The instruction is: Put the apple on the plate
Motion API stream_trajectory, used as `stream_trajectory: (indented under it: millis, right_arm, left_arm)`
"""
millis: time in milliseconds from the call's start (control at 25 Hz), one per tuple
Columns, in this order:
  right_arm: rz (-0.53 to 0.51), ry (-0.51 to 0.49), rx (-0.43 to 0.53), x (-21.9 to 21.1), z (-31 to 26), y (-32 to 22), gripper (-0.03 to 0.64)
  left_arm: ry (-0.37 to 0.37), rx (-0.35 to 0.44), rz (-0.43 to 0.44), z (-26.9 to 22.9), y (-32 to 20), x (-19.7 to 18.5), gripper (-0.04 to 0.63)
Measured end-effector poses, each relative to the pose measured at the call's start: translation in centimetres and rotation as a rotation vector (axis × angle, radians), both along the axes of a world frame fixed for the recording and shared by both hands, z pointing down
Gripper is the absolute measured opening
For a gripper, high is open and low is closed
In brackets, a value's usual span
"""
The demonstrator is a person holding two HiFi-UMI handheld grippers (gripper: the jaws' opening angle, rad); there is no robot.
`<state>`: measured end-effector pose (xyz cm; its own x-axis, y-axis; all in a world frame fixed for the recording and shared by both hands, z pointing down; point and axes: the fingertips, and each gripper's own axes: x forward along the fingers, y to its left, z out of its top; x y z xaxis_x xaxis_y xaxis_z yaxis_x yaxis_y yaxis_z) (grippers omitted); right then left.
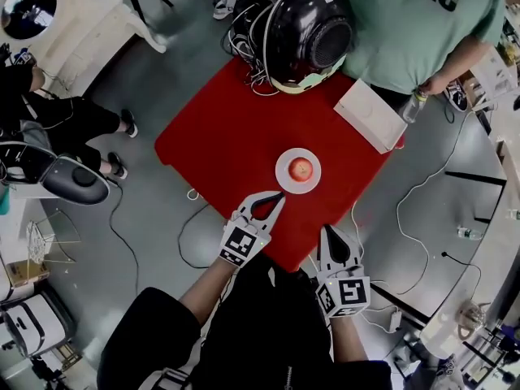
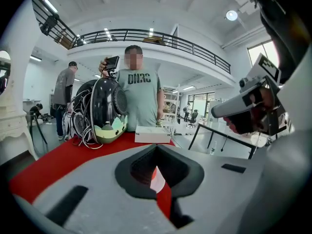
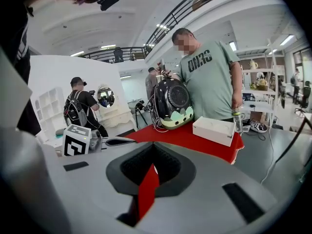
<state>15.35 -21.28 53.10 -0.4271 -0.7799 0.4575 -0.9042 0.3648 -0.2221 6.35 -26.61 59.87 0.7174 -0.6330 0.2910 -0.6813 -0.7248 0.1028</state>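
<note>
A red apple (image 1: 301,169) sits in the middle of a small white plate (image 1: 283,176) on the red table (image 1: 215,140), near its front corner. My left gripper (image 1: 281,195) is shut with nothing in it; its tips hover just in front of and left of the plate, apart from the apple. My right gripper (image 1: 326,229) is lower right, at the table's front edge, its jaws together and empty. In the left gripper view the left gripper (image 2: 156,146) shows only a thin slit between its jaws, and so does the right gripper (image 3: 155,146) in the right gripper view.
A black dome-shaped pack with coiled cables (image 1: 305,31) stands at the table's far corner. A white box (image 1: 370,114) lies along the right edge. A person in a green shirt (image 1: 422,23) stands behind, holding a bottle (image 1: 413,106). Cables run over the floor.
</note>
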Motion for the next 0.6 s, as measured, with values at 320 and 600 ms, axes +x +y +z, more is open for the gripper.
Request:
stream_trajectory:
  millis: [320,600]
  right_arm:
    - [-0.054,0.012,0.041,-0.4,-1.3,0.9,0.009]
    - [-0.085,0.016,0.07,-0.5,-2.4,1.6,0.009]
  left_arm:
    - [0.009,0.014,-0.042,-2.6,2.9,-1.1,0.005]
    - [0.019,0.036,-0.072,-4.7,3.9,-1.4,0.006]
